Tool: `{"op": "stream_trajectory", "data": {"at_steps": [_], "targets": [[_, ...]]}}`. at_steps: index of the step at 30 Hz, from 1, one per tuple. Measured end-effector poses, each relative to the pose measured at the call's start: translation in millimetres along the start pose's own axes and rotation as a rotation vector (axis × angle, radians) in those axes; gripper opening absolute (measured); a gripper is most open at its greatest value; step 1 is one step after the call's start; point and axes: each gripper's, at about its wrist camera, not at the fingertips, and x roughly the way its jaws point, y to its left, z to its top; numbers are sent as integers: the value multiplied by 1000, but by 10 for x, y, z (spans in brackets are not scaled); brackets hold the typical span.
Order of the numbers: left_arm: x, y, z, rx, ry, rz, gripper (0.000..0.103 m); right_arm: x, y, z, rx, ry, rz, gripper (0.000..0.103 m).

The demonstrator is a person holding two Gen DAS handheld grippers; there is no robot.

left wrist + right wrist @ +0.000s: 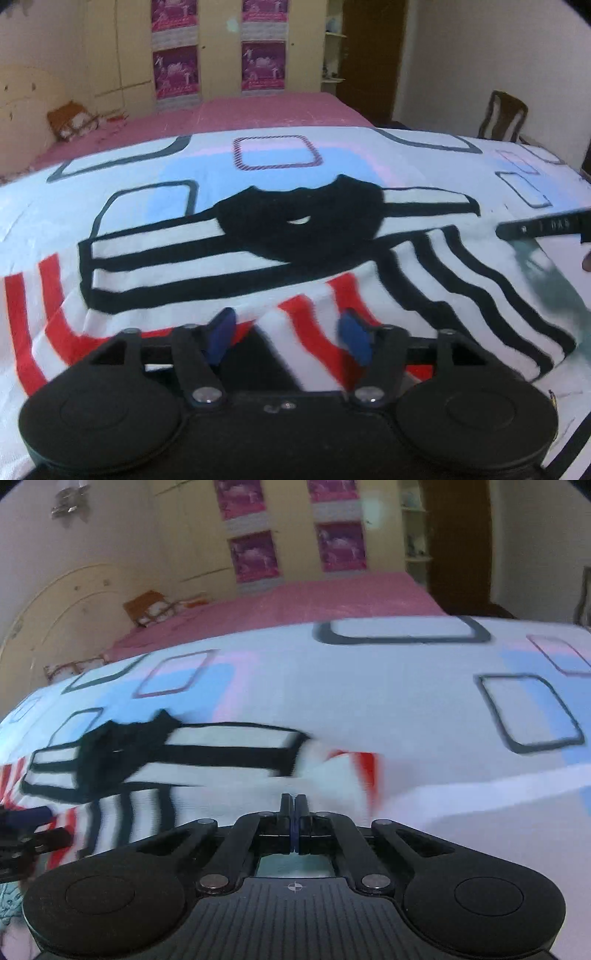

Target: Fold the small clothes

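Observation:
A small striped shirt [229, 258] lies on the patterned bed sheet, white with black stripes, red stripes and a black collar [306, 225]. My left gripper [286, 334] is open, its blue pads [221, 334] just above the shirt's red-striped near part. My right gripper [294, 812] is shut at the shirt's near edge; whether cloth is between the pads is not visible. The shirt also shows in the right wrist view [207, 760], blurred, with a red-striped flap [354, 771] raised just beyond the fingertips. The right gripper's black finger [543, 225] shows at the right of the left wrist view.
The sheet [280, 173] is white with blue patches and dark square outlines. A pink bed cover [229, 114] lies beyond it. A cupboard with pink posters [218, 51] stands at the back, a wooden chair [504, 114] at the right.

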Motion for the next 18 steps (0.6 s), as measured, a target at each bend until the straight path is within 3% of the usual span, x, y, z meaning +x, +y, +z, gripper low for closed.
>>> {"op": "stream_trajectory", "data": {"at_steps": [3,5,6,7,8,11,12,13,18], "targets": [[-69,-25,31,-21,-3,21,61,-58,94,13,-23,14,-41,0],[-250,-147,44,-7,-62,-8,65,-159,216,10,-29,3,-53,2],[-300,-220,43,-3,-80,-32,65,-264,277,-33,-37,-21,-40,22],[-339,-290,35,1,-87,-58,66,-354,343,-88,-49,-45,-23,50],[-355,-374,16,10,-91,-86,66,-430,415,-167,-67,-62,-15,56],[-294,-528,-89,51,-62,-118,65,-424,714,-332,-89,-47,19,53],[-269,-535,-145,62,-42,-121,65,-444,777,-420,-101,-26,21,35],[-251,-521,-208,80,-32,-109,65,-448,819,-502,-119,-2,5,27],[-365,-390,-339,120,-26,-94,64,-628,770,-865,-147,24,-77,27]]}}
